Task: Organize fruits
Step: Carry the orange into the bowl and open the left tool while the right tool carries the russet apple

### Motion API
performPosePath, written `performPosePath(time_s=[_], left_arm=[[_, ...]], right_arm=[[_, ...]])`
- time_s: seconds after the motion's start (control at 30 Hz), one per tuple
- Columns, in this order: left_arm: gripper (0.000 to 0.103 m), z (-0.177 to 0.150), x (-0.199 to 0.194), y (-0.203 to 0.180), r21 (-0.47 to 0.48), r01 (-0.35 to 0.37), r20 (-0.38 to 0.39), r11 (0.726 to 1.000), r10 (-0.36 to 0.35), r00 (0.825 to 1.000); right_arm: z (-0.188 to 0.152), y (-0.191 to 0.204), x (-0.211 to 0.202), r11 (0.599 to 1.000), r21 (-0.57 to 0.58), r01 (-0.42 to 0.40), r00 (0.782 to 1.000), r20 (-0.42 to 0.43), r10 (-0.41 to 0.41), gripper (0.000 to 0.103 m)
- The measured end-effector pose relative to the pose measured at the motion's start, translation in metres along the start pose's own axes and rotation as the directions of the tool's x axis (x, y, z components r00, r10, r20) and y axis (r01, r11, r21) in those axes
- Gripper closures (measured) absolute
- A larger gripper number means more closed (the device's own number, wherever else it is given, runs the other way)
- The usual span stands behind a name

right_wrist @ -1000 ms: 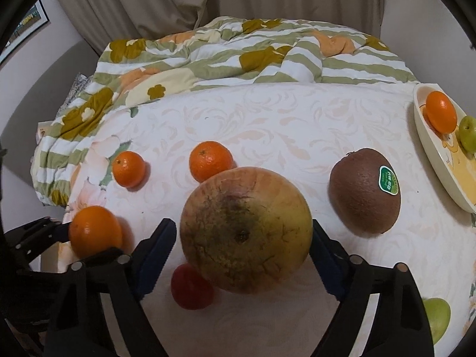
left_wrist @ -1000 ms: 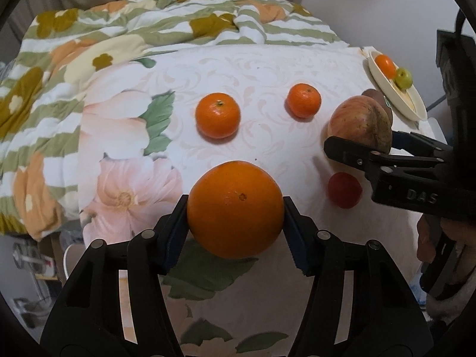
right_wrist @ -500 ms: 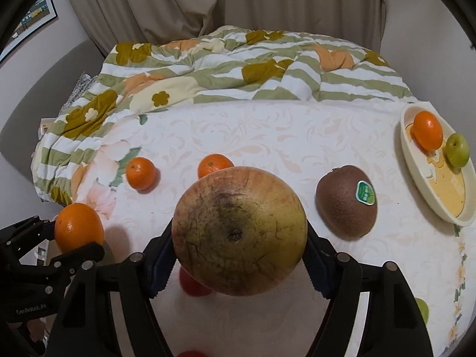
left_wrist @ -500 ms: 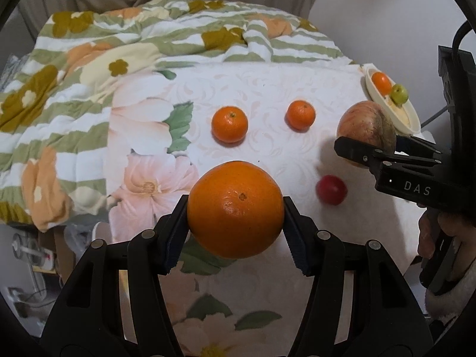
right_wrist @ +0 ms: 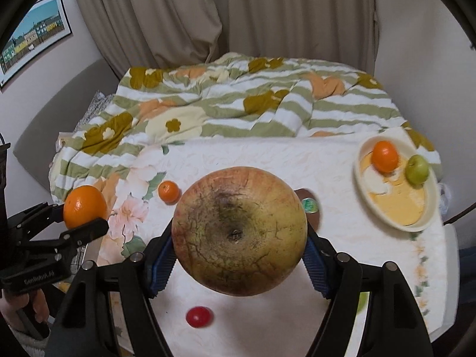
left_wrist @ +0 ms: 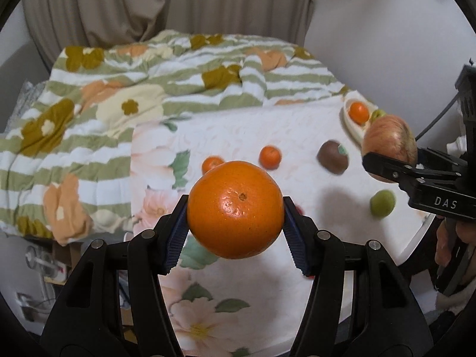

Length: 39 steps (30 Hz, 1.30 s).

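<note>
2 round fruits: glossy orange (left_wrist: pixel 235 209), cracked-skin pomelo (right_wrist: pixel 239 230).

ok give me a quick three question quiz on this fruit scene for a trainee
1. True or false: the left hand-held gripper is shut on the large orange.
2. Which fruits lie in the plate? A) an orange fruit and a green fruit B) two red fruits C) a kiwi alone
3. Fill in: the right hand-held gripper holds the big mottled fruit clear above the ____.

Key: 1 true; 2 A, the orange fruit and green fruit; 3 floral tablecloth
</note>
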State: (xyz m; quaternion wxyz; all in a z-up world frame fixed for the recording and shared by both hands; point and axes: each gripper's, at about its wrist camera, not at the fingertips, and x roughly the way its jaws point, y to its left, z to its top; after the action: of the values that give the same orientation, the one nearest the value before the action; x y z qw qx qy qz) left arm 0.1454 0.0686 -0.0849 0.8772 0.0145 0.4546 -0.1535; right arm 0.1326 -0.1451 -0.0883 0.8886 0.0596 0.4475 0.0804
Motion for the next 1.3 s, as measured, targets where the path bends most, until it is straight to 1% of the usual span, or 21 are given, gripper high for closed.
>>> performPosePath(time_s=[0.13,0.27,0.33,0.53,0.67,0.8,0.93,1.1,1.3], left_arm=[[0.037,0.010,-0.015,-0.024,-0.012,0.009,0.044,1.000,-0.008,0.999],[0.037,0.020,-0.022,-0.058,-0.029,-0.019,0.085,0.999,0.022,0.996],[0.037,0.024,-0.023,-0.073,-0.051,-0.015,0.097,0.999,0.020,0.995],[0.037,0.042,-0.015,-0.134,-0.079,-0.029,0.134,0.996,0.039,0.990],[0.037,0.053,-0.001,-0.174,-0.099,-0.030,0.142,0.995,0.044,0.989],[0.037,0.065,0.019,-0.208,-0.122,-0.021,0.133,0.992,0.037,0.990],[0.037,0.075,0.044,-0.237,-0.119,-0.011,0.108,0.993,0.024,0.994],[0.037,0.091,0.082,-0.265,-0.084,-0.001,0.052,0.996,0.005,0.999],[0.037,0.107,0.136,-0.287,-0.032,0.046,-0.022,0.998,-0.047,0.999]], right_arm=[[0.002,-0.028,-0.026,1.000,0.003,0.004,0.999,0.032,-0.004,0.032],[0.003,-0.061,-0.044,1.000,-0.018,0.006,0.999,0.054,-0.005,0.032],[0.004,-0.083,-0.052,1.000,-0.027,-0.002,0.998,0.056,0.003,0.032],[0.009,-0.145,-0.066,0.999,-0.048,-0.015,0.998,0.065,0.019,0.032],[0.014,-0.185,-0.069,0.997,-0.070,-0.026,0.997,0.065,0.030,0.032],[0.021,-0.221,-0.068,0.995,-0.097,-0.038,0.998,0.052,0.043,0.032],[0.026,-0.250,-0.066,0.993,-0.108,-0.039,0.998,0.042,0.044,0.032],[0.031,-0.281,-0.054,0.996,-0.076,-0.038,0.999,0.013,0.039,0.032],[0.031,-0.305,-0.039,0.999,-0.025,-0.024,1.000,-0.007,0.023,0.032]])
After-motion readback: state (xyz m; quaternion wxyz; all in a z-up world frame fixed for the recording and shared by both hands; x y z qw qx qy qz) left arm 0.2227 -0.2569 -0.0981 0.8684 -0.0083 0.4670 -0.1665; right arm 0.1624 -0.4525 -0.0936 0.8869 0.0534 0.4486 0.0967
